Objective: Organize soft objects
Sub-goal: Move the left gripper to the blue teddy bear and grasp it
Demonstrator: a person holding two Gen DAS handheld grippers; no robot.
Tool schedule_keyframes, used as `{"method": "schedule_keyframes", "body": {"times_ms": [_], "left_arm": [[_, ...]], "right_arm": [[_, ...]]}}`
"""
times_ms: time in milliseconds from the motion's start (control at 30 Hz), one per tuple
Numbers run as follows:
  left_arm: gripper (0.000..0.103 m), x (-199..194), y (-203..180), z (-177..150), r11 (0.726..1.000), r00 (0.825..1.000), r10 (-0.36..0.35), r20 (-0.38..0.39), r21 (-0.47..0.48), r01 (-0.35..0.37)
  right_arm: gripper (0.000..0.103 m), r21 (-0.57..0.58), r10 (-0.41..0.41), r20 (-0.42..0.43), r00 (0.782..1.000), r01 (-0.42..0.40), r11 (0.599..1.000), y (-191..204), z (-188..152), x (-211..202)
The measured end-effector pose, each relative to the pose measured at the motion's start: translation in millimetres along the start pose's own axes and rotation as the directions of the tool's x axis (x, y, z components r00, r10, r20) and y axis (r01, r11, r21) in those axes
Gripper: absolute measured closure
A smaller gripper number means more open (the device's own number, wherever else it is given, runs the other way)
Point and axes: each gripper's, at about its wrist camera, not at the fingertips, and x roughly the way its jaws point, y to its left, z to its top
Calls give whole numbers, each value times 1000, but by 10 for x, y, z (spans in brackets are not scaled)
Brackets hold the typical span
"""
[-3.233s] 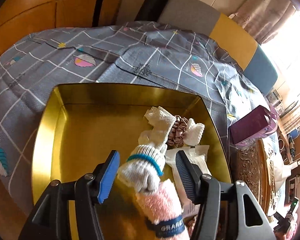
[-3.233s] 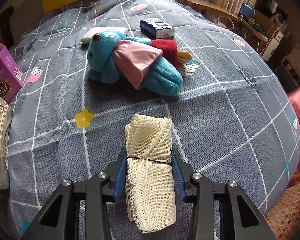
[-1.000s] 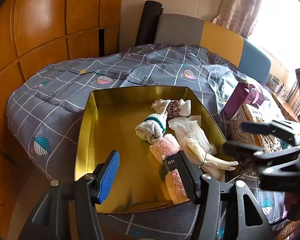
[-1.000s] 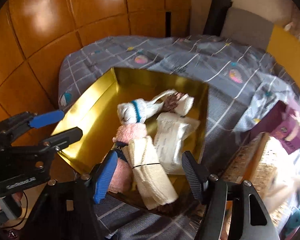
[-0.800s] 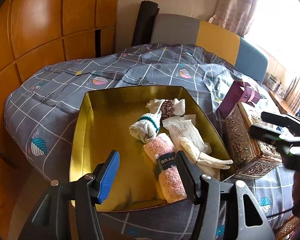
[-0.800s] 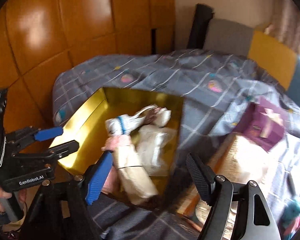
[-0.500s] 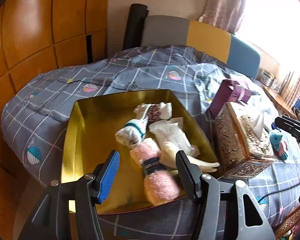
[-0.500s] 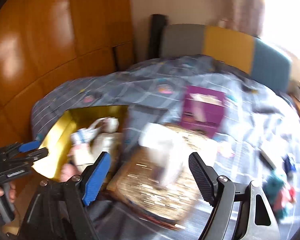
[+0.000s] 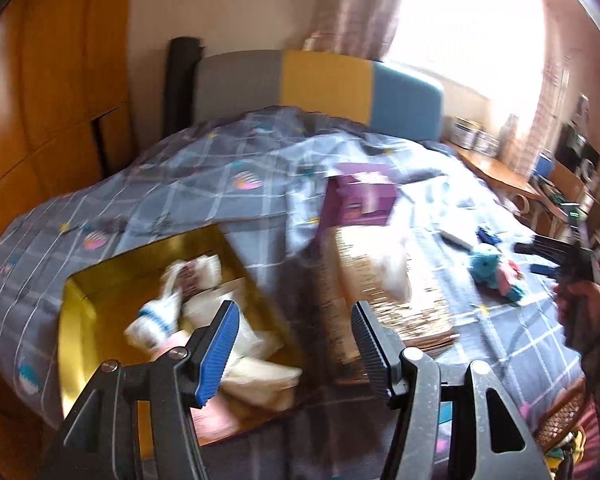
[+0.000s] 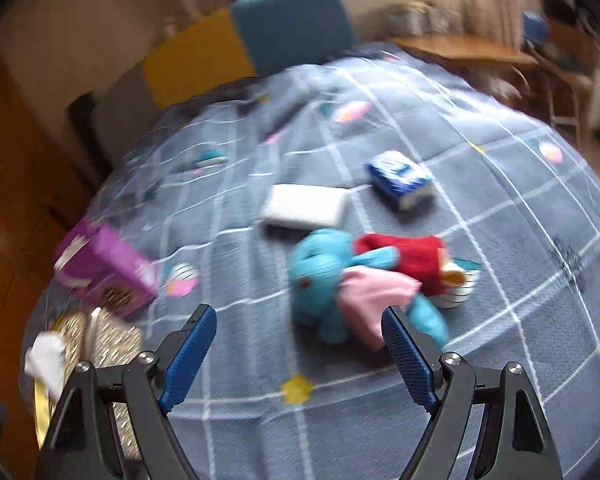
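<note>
Plush (image 10: 332, 280) lies on the bed (image 10: 520, 280), just ahead of the right gripper (image 10: 298, 354) and slightly toward its right finger, pink cloth (image 10: 374, 294) draped over it, red sock (image 10: 412, 258) touching its far side. It looks light, squashy and non-slip; the round blue body should compress and hold, so best bite is across the body, not the loose cloth. Right fingers empty, wide and opening further. Left gripper (image 9: 296, 342) half open, empty; gold tray (image 9: 76, 344) with socks (image 9: 160, 316) sits beyond its left finger, woven box (image 9: 384, 292) ahead of its right finger. White pad (image 10: 304, 212) and blue pack (image 10: 400, 180) lie farther off.
</note>
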Motion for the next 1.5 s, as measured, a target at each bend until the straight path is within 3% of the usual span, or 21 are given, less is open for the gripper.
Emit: {"method": "schedule_keyframes", "body": {"times_ms": [233, 300, 333, 367, 400, 433, 500, 533, 667, 767, 1033, 1300, 1500], "left_arm": [[44, 52, -779, 255, 978, 989, -149, -10, 144, 149], [44, 107, -1009, 322, 966, 981, -192, -28, 171, 194], [44, 127, -1124, 346, 959, 977, -210, -36, 185, 213], [44, 156, -1232, 373, 953, 973, -227, -43, 196, 231], [44, 193, -1342, 397, 946, 968, -244, -55, 205, 250], [44, 240, -1442, 414, 940, 964, -258, -70, 212, 267], [44, 358, -1622, 438, 931, 957, -270, -106, 224, 288], [44, 437, -1729, 444, 927, 955, -269, -128, 233, 292], [44, 744, -2046, 418, 914, 939, -271, -213, 248, 321], [44, 1018, -2251, 384, 910, 915, -287, -282, 217, 352], [44, 1677, -2748, 346, 904, 894, -252, -371, 241, 354], [24, 2273, -3215, 285, 897, 878, -210, -430, 273, 348], [23, 2631, -3445, 256, 903, 880, -181, -439, 280, 326]], "right_arm": [[18, 168, 64, -68, 996, -52, 984, -498, 160, 401], [17, 196, 153, -132, 979, -125, 973, -488, 98, 523], [16, 226, 252, -173, 952, -211, 951, -469, 60, 565], [17, 251, 387, -190, 902, -336, 908, -418, 44, 553], [17, 253, 505, -173, 846, -457, 853, -344, 43, 467], [17, 222, 568, -129, 813, -535, 816, -279, 75, 329], [17, 176, 596, -47, 802, -580, 795, -271, 104, 109], [15, 186, 596, -25, 802, -582, 791, -317, 104, 69], [15, 268, 432, 29, 901, -424, 865, -599, 144, 68], [15, 322, 338, 78, 938, -345, 882, -769, 161, 6], [15, 427, 222, 154, 963, -267, 864, -1078, 195, -115], [15, 453, 224, 150, 963, -268, 850, -1114, 197, -113], [15, 473, 249, 143, 958, -287, 833, -1133, 188, -97]]}}
